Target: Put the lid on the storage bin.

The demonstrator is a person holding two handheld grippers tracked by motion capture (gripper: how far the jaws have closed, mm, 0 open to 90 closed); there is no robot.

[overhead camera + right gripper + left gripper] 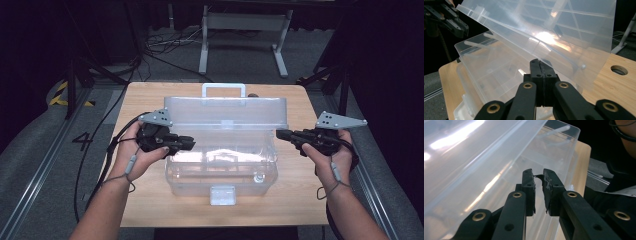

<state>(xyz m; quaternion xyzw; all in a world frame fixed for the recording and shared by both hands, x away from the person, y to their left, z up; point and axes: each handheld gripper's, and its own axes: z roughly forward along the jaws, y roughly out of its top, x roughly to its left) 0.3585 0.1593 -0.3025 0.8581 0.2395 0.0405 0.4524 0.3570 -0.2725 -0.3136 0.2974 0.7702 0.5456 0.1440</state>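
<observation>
Forearms reach in from below, a gripper in each hand. Left gripper (538, 191) sits at the clear plastic toolbox's (220, 172) left rim, jaws slightly parted, nothing between them. Right gripper (541, 72), pads pressed together and empty, hovers off the right end. Box mid-table (300, 200), lid (227, 112) raised.

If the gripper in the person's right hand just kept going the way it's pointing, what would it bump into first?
Most likely the clear plastic box. The right gripper, jaws shut, points at the box's right end, just under the raised lid. Whether it would meet the box wall or the lid's edge first is hard to judge.
</observation>
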